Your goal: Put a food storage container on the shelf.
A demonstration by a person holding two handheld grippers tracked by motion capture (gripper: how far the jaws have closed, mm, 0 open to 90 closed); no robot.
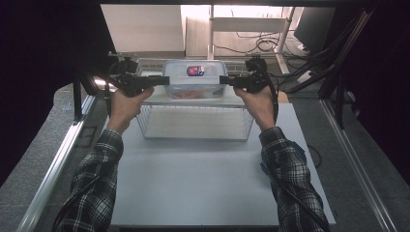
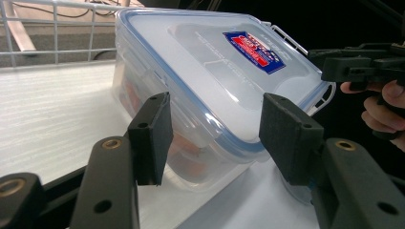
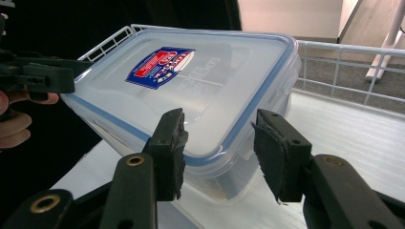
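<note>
A clear plastic box [image 1: 195,79] with a blue-edged lid and a red and blue sticker [image 1: 195,70] is sitting at about 12 o'clock on the table, on the white shelf [image 1: 159,96] at the back, above a wire basket [image 1: 195,123]. Something orange-red is showing through the side of the box. A person in checked sleeves is holding one set of tongs in each hand. The left gripper [image 1: 162,79] is coming in at the 9 o'clock end of the box, and the right gripper [image 1: 227,80] is coming in at the 3 o'clock end. In the left gripper view, the left gripper [image 2: 215,138] is reaching around the near end of the box with its two black jaws apart, and the pads are not pressing on it. In the right gripper view, the right gripper [image 3: 217,152] is doing the same at the other end, with its jaws apart on both sides of the lid's edge. The box [image 2: 210,90] is looking tilted in both gripper views.
</note>
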